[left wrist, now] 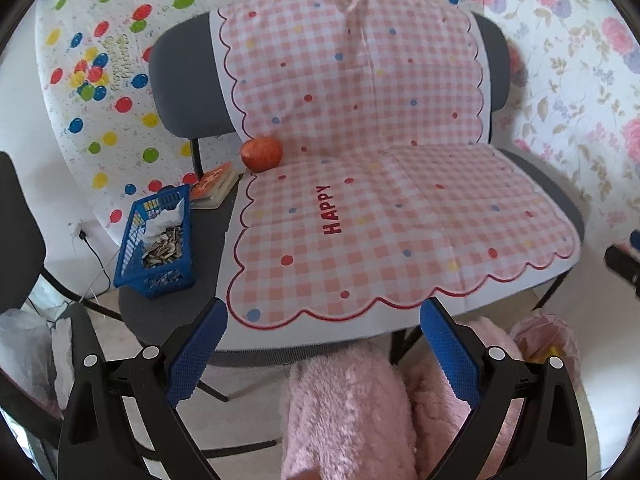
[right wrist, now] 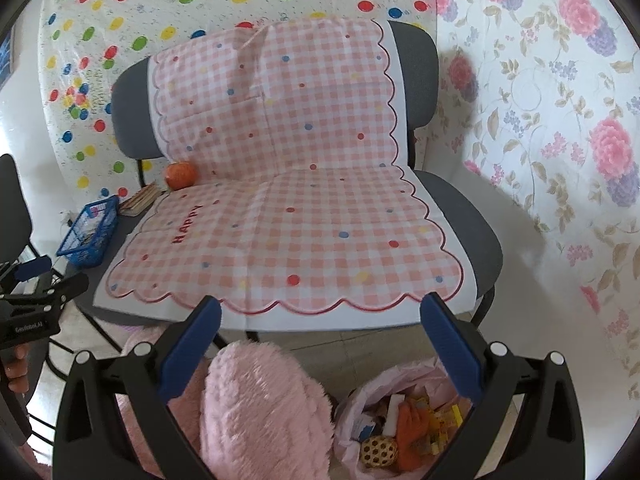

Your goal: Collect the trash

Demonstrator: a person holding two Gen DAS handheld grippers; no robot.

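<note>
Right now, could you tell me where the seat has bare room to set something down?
The checked cloth is bare from the HAPPY lettering to its right edge. It is crowded at the left: the orange fruit, the book and the blue basket.

Black tool (left wrist: 322,336) frames, blue textured pads (left wrist: 198,354)

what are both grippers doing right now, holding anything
left gripper: jaws open, holding nothing.
right gripper: jaws open, holding nothing.
</note>
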